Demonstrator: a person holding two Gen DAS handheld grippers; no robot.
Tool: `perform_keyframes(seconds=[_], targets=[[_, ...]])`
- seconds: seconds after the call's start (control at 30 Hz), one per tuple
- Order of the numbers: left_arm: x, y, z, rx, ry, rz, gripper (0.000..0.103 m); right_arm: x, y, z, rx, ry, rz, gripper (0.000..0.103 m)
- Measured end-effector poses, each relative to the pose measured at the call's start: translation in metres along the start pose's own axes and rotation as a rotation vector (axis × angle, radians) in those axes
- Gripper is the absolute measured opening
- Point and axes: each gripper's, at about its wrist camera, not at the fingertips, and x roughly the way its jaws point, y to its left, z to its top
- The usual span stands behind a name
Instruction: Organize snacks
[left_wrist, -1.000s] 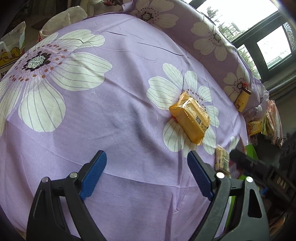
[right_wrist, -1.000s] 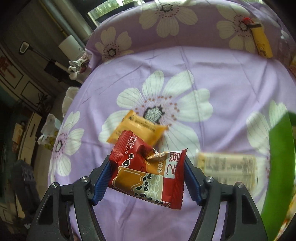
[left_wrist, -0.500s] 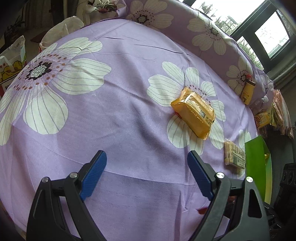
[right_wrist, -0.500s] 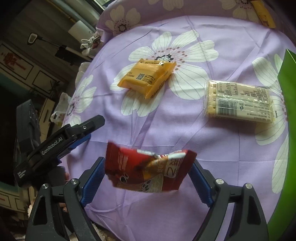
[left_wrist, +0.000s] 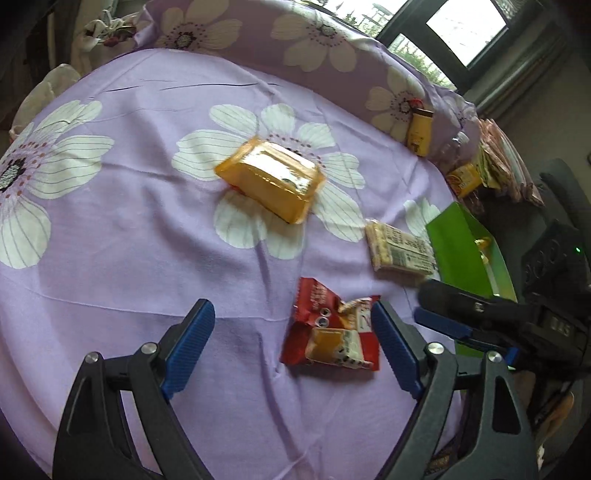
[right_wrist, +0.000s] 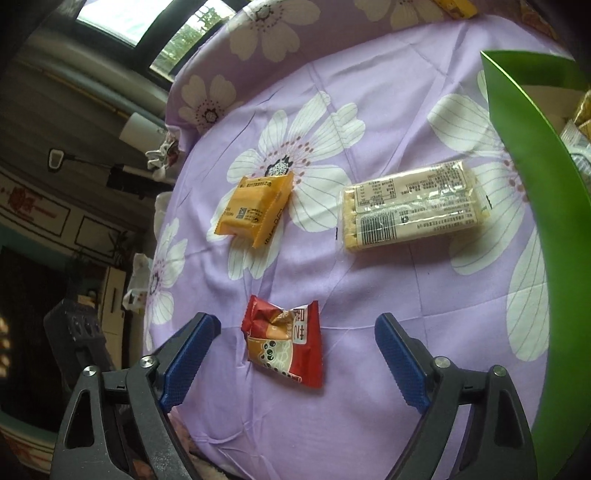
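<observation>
A red snack packet (right_wrist: 286, 341) lies loose on the purple flowered cloth (right_wrist: 369, 424), between the open fingers of my right gripper (right_wrist: 297, 356). It also shows in the left wrist view (left_wrist: 332, 332), near the right finger of my open, empty left gripper (left_wrist: 291, 347). An orange packet (right_wrist: 255, 210) (left_wrist: 271, 177) and a pale cracker pack (right_wrist: 412, 205) (left_wrist: 400, 247) lie farther on. A green box (right_wrist: 532, 166) (left_wrist: 461, 243) stands at the right.
A yellow bottle (left_wrist: 419, 131) leans on the flowered backrest. More snack packs (left_wrist: 495, 166) are piled beyond the cloth's right edge. The right gripper's body (left_wrist: 517, 325) shows at the right in the left wrist view. Furniture and bags (right_wrist: 92, 258) stand off the cloth's left edge.
My right gripper has opened and let go of the red packet, which now lies on the cloth. My left gripper has swung toward the packet, still open.
</observation>
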Motion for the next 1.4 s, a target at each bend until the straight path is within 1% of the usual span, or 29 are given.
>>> perform_keyframes(seconds=[0.03,0.07,0.1,0.13,0.2,0.23,0.3,0.37,0.4,0.43,0.47,0.5,0.57,0.67,0.73,0.83,0.93,1.07,1.27,1.4], targets=[[0.003,-0.007,-0.003,0.028,0.010,-0.018,0.084,0.003,-0.002,-0.001,0.015,0.011,0.004,0.066],[0.006,-0.014,-0.005,0.056,0.020,-0.025,0.083,0.007,-0.004,-0.001,0.029,0.024,0.004,0.061],[0.009,-0.018,-0.007,0.073,0.033,-0.030,0.080,0.011,-0.005,-0.001,0.034,0.037,0.001,0.054],[0.014,-0.020,-0.008,0.077,0.051,-0.038,0.077,0.015,-0.006,-0.003,0.036,0.047,-0.005,0.051],[0.024,-0.018,-0.011,0.064,0.087,-0.046,0.074,0.023,-0.005,-0.005,0.035,0.063,-0.028,0.051],[0.029,-0.018,-0.012,0.062,0.100,-0.038,0.072,0.027,-0.004,-0.006,0.034,0.067,-0.033,0.051],[0.033,-0.019,-0.014,0.075,0.109,-0.023,0.071,0.032,-0.003,-0.007,0.033,0.076,-0.036,0.051],[0.034,-0.022,-0.014,0.099,0.105,-0.024,0.071,0.036,-0.001,-0.007,0.027,0.079,-0.031,0.051],[0.035,-0.024,-0.015,0.104,0.105,-0.026,0.071,0.036,0.001,-0.007,0.018,0.076,-0.034,0.050],[0.036,-0.025,-0.016,0.109,0.105,-0.027,0.069,0.037,0.003,-0.007,0.002,0.070,-0.042,0.042],[0.037,-0.027,-0.017,0.114,0.107,-0.021,0.068,0.038,0.005,-0.007,-0.016,0.071,-0.048,0.038],[0.037,-0.029,-0.018,0.127,0.104,0.001,0.064,0.041,0.007,-0.008,-0.024,0.080,-0.046,0.036],[0.035,-0.033,-0.019,0.157,0.097,0.031,0.061,0.043,0.006,-0.010,-0.031,0.078,-0.068,0.036],[0.030,-0.034,-0.016,0.126,0.097,0.015,0.057,0.037,0.012,-0.010,-0.063,0.061,-0.097,0.036],[0.020,-0.042,-0.012,0.132,0.070,0.013,0.057,0.027,0.015,-0.009,-0.083,0.033,-0.101,0.036],[0.004,-0.064,-0.008,0.187,0.011,0.032,0.057,0.006,0.020,-0.005,-0.097,-0.010,-0.069,0.036],[-0.005,-0.092,-0.004,0.243,-0.035,0.034,0.057,-0.020,0.022,-0.001,-0.105,-0.071,-0.058,0.036],[-0.013,-0.136,0.000,0.336,-0.096,0.032,0.057,-0.059,0.017,0.006,-0.108,-0.168,-0.075,0.036],[-0.012,-0.195,0.006,0.416,-0.151,-0.034,0.057,-0.126,-0.009,0.014,-0.077,-0.323,-0.087,0.036],[0.001,-0.231,0.005,0.445,-0.143,-0.095,0.057,-0.160,-0.033,0.017,-0.039,-0.404,-0.120,0.036]])
